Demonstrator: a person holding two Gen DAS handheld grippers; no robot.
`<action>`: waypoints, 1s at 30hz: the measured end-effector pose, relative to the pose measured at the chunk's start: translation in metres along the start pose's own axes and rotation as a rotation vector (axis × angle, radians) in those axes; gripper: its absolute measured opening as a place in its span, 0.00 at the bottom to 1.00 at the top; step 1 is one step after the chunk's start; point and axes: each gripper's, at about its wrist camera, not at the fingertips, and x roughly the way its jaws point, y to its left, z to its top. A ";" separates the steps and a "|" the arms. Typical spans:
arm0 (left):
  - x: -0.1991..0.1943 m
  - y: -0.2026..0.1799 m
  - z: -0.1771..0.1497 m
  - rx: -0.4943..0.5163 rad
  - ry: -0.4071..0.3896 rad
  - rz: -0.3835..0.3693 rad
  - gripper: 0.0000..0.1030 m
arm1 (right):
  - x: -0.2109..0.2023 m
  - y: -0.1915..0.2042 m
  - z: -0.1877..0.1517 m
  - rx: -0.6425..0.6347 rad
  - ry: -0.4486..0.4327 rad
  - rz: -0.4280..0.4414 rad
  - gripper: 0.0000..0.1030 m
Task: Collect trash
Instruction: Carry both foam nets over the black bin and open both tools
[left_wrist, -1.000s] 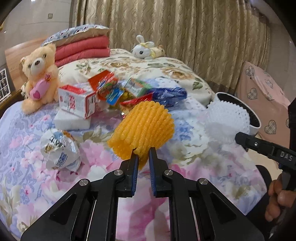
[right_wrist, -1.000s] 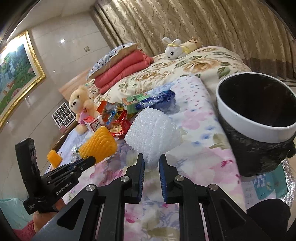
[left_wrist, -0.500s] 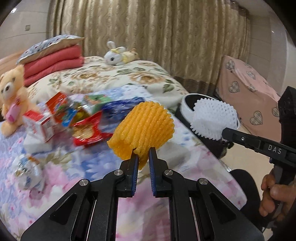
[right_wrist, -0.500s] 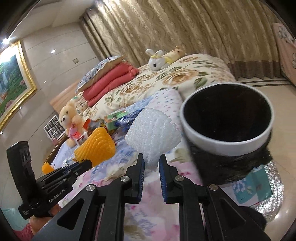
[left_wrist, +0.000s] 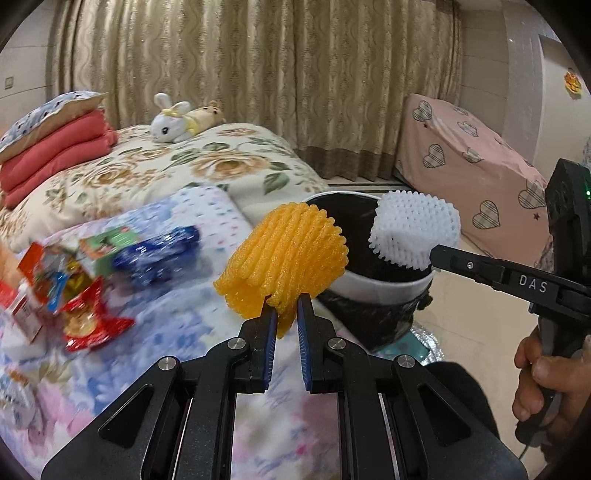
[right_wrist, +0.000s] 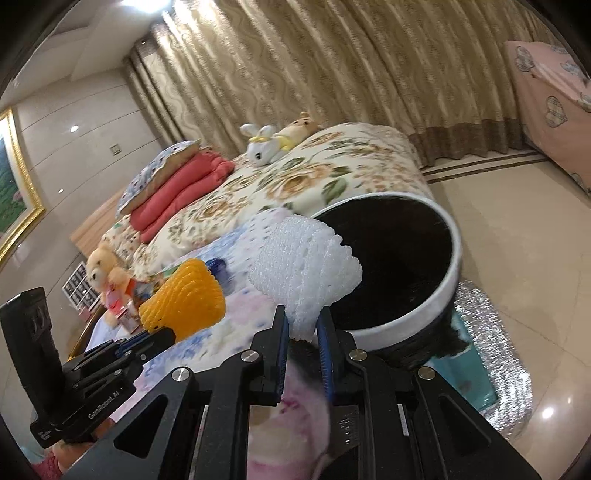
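Left wrist view alone catches my right hand (left_wrist: 550, 380) on its handle and the snack wrappers (left_wrist: 79, 288) blurred on the bed (left_wrist: 155, 317); right wrist view alone shows the teddy bear (right_wrist: 101, 275) and silver mat (right_wrist: 491, 332). My left gripper (left_wrist: 284, 317) is clamped on the orange foam net (left_wrist: 286, 258), ribbed, curled, held above the bed's edge. My right gripper (right_wrist: 301, 321) pinches the white foam net (right_wrist: 306, 266), at the rim of the trash bin (right_wrist: 406, 317).
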 end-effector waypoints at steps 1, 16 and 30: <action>0.002 -0.002 0.003 0.002 0.000 -0.006 0.10 | 0.000 -0.004 0.003 0.001 -0.001 -0.008 0.15; 0.048 -0.039 0.035 0.061 0.045 -0.046 0.10 | 0.016 -0.039 0.022 0.026 0.033 -0.053 0.15; 0.061 -0.043 0.036 0.034 0.067 -0.057 0.53 | 0.023 -0.050 0.028 0.055 0.051 -0.086 0.57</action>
